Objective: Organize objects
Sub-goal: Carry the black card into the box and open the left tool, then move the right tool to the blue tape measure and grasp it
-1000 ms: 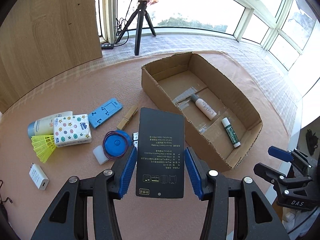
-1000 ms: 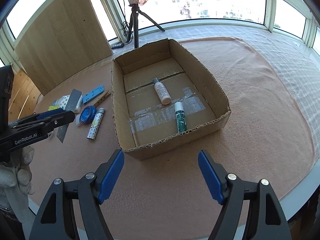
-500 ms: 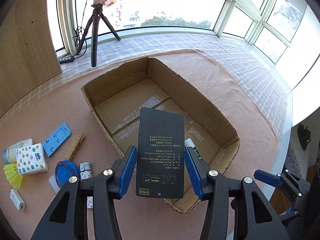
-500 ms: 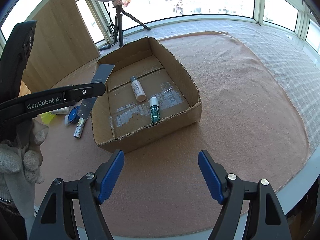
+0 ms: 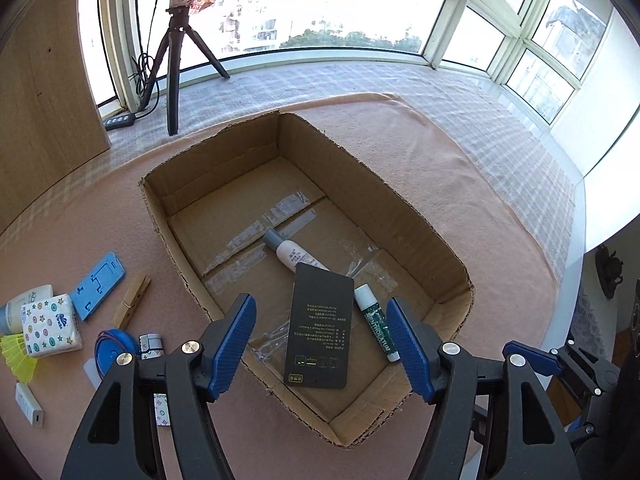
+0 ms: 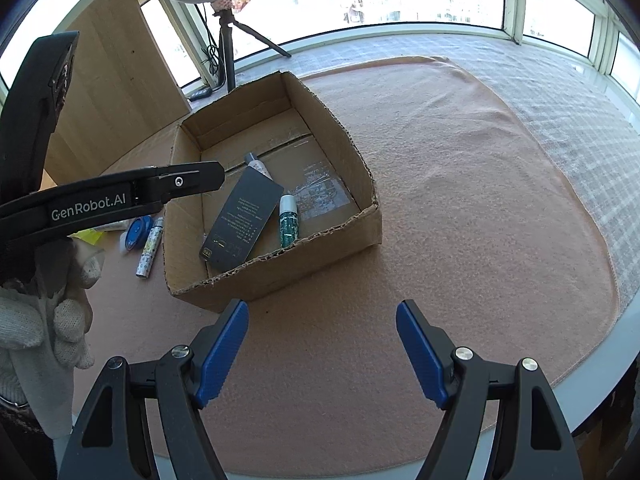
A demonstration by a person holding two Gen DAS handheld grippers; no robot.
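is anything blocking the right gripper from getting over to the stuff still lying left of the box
Yes. The cardboard box sits between the open right gripper and the loose items such as the blue round case and patterned tube. The left gripper, jaws opening above the black card, also hangs across that path.

A pinkish cloth covers the desk. On it sits an open cardboard box. Left of the box lie a blue holder, a wooden clothespin, a patterned tissue pack, a yellow shuttlecock, a blue round case and a white charger. A tripod stands beyond the cloth
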